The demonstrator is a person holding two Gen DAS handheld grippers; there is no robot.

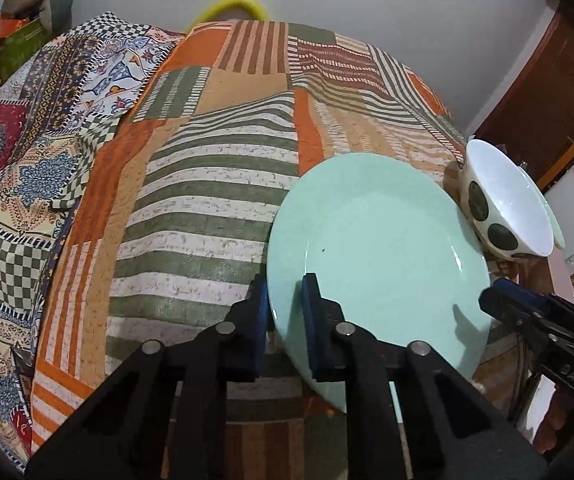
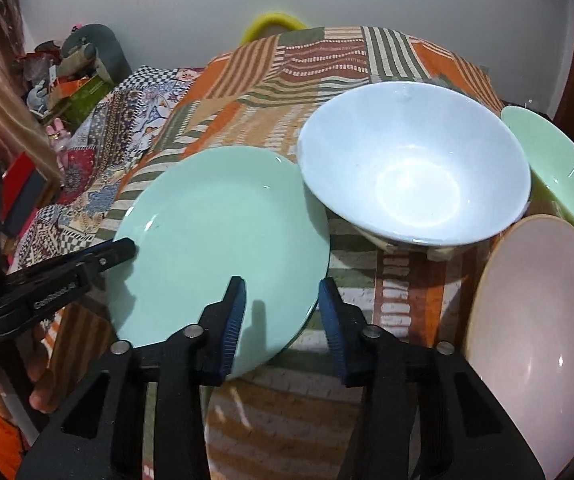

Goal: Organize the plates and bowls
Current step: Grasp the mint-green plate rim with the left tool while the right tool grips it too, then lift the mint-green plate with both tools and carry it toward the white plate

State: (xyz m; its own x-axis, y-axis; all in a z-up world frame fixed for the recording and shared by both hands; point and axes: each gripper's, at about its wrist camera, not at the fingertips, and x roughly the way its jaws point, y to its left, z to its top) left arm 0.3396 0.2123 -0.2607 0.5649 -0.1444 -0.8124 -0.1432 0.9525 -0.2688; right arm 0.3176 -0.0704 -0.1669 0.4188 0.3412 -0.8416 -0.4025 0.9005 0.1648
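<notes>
Between the two blue-padded fingers of the left gripper (image 1: 285, 304) the near-left rim of the mint-green plate (image 1: 375, 248) is caught; the jaws are drawn narrow with the rim edge-on in the gap, and pad contact on the rim appears to be made. Just beyond the plate's far-right edge a white bowl with dark spots (image 1: 503, 208) is seen tilted, touching or nearly touching the plate; which of the two cannot be told. To the right of the left tool, the right gripper's black tip is seen at the plate's right rim. Between the fingers of the right gripper (image 2: 281, 308) the near-right rim of the same plate (image 2: 215, 240) is straddled; the jaws are set at a moderate gap, one pad lies over the plate face, the other outside the rim, and no clamping is seen. Ahead of the right tool the white bowl (image 2: 415, 168) is found, a pale-green bowl (image 2: 559, 160) further right, a pink bowl (image 2: 535, 320) close beside its right finger. Everything rests on a patchwork cloth (image 2: 287, 400).
</notes>
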